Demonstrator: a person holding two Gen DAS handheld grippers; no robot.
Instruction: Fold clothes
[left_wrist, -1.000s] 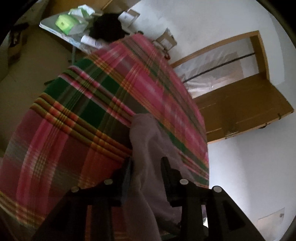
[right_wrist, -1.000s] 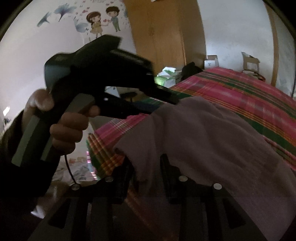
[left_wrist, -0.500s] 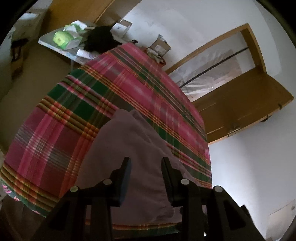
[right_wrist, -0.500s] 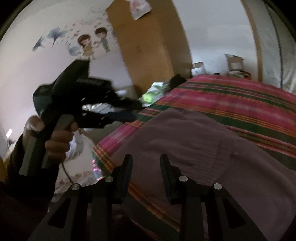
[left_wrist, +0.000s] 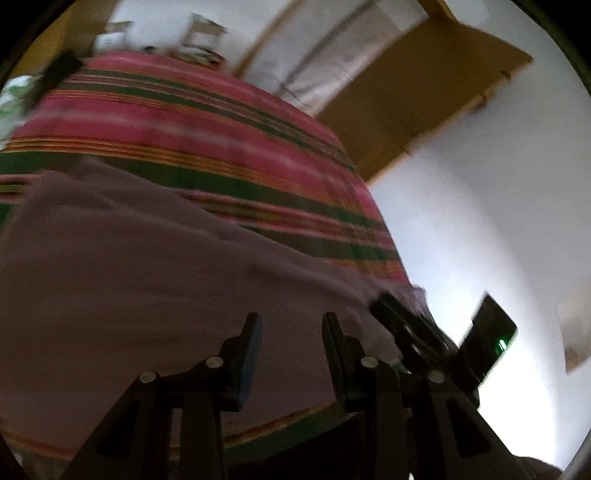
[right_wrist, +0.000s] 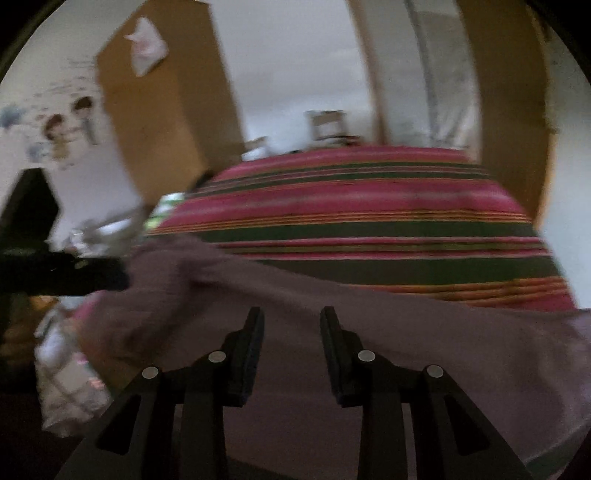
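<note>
Plaid bedding (left_wrist: 207, 122) covers the bed, and the mauve cloth (left_wrist: 129, 280) lies spread over its near edge. Nearest, the left gripper (left_wrist: 291, 334) and right gripper (right_wrist: 291, 328) hang above the cloth, jaws spread, pinching nothing. Far behind stand a wooden wardrobe (right_wrist: 166, 110) and door (left_wrist: 417, 96).

A plaid-covered bed (right_wrist: 369, 206) is filling the dim white-walled room, a wooden wardrobe (right_wrist: 166, 110) standing beyond its far-left corner.

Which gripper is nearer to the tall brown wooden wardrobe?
Left. The left gripper hovers on the side toward the wardrobe; the right gripper is farther across the plaid bed.
</note>
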